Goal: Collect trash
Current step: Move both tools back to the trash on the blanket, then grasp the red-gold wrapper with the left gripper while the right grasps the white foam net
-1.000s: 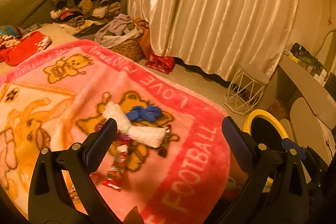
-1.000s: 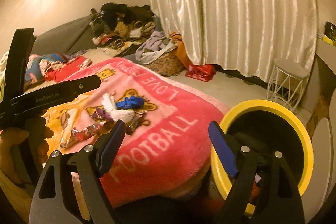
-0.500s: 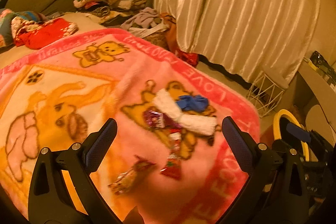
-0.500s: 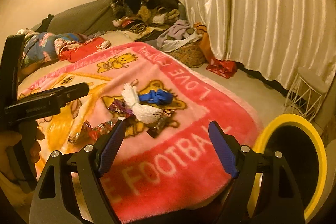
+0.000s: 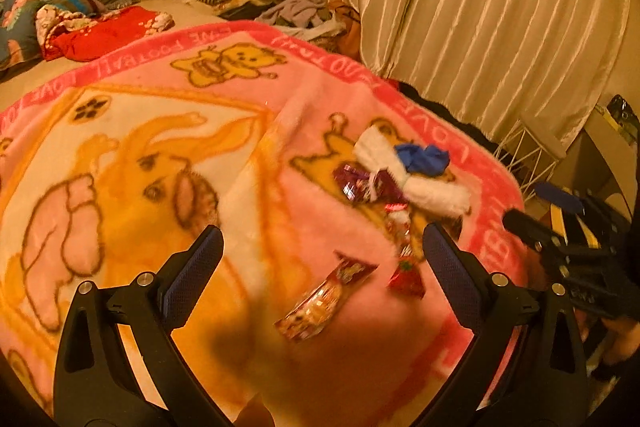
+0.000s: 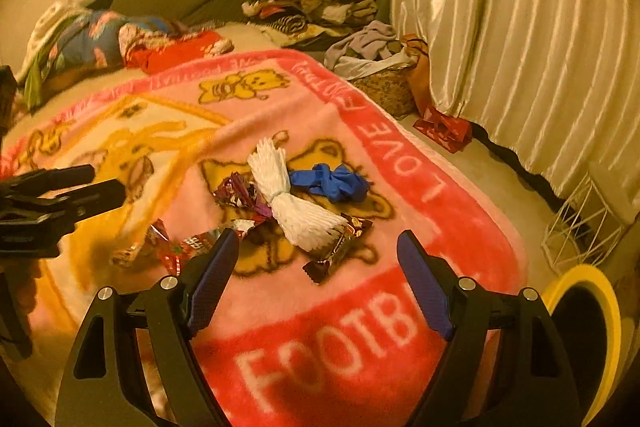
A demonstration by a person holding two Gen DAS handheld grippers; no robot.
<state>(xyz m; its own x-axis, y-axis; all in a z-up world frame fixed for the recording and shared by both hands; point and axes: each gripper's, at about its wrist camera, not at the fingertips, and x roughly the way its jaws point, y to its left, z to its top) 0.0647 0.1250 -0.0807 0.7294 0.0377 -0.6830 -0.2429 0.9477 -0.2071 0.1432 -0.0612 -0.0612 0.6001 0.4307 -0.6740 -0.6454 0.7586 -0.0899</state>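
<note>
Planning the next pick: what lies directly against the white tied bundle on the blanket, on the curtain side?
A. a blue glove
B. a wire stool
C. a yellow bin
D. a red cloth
A: the crumpled blue glove touches the white tied bundle at its tie, on the pink blanket.

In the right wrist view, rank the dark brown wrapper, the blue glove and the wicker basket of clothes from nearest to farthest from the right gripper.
From the right gripper:
1. Dark brown wrapper, just ahead between the fingers, on the blanket.
2. Blue glove, farther up the blanket.
3. Wicker basket, on the floor beyond the bed, by the curtain.
</note>
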